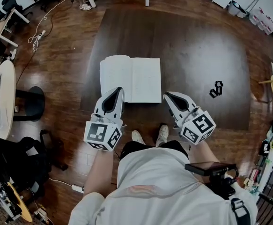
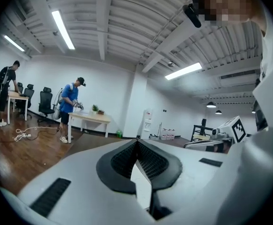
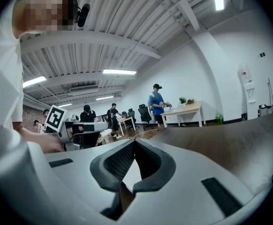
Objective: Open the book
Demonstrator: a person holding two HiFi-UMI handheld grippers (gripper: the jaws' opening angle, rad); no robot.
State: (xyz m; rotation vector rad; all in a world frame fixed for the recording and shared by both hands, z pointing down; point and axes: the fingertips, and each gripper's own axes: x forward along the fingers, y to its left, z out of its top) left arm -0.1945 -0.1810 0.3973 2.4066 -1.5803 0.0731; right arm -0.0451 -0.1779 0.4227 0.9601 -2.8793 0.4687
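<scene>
White pages face up: the book (image 1: 130,79) lies open on the dark table (image 1: 197,55), straight ahead of the person. Left hand-held gripper (image 1: 119,90) is clenched, tips pressed together, poised over the book's near left corner. Right hand-held gripper (image 1: 166,95) is clenched too, nothing between its tips, just beside the near right corner.

Left gripper (image 1: 119,90) and right gripper (image 1: 166,95) point forward side by side, jaws pressed together.
</scene>
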